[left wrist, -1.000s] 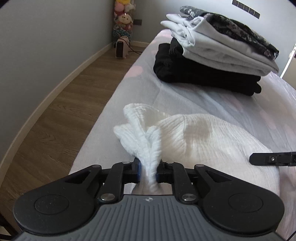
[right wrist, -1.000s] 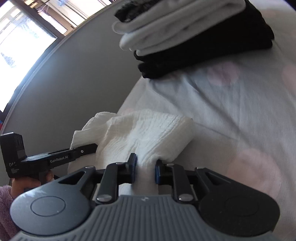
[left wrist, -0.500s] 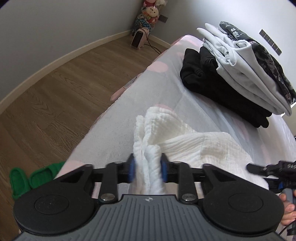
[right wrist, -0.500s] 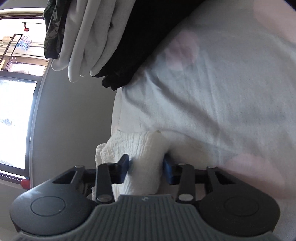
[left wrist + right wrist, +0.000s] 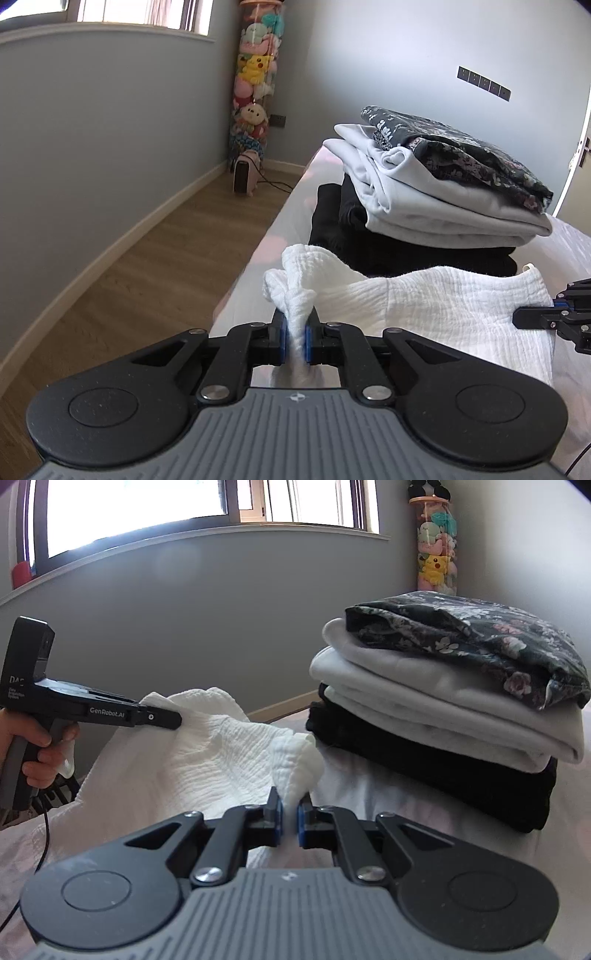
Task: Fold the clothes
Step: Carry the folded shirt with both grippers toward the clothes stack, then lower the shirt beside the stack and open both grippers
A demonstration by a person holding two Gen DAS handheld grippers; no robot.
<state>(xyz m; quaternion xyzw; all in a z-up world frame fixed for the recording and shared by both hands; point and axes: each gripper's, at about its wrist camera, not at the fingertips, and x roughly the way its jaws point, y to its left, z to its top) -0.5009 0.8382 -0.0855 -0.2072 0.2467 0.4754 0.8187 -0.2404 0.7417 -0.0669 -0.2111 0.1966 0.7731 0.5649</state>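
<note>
Beside the bed's (image 5: 576, 243) floor-side edge, the left gripper (image 5: 294, 341) and right gripper (image 5: 290, 821) each pinch the white cloth (image 5: 443, 306), near the folded pile (image 5: 461, 701).

You hold a white crinkled cloth (image 5: 424, 306). Stack: dark floral garment (image 5: 458, 151) over pale grey sweaters (image 5: 436, 210), black clothes (image 5: 347, 229). Sheet (image 5: 406, 801) white, pink-spotted.

Both claws lifted white cloth (image 5: 443, 306) up toward folded stack (image 5: 436, 199).
</note>
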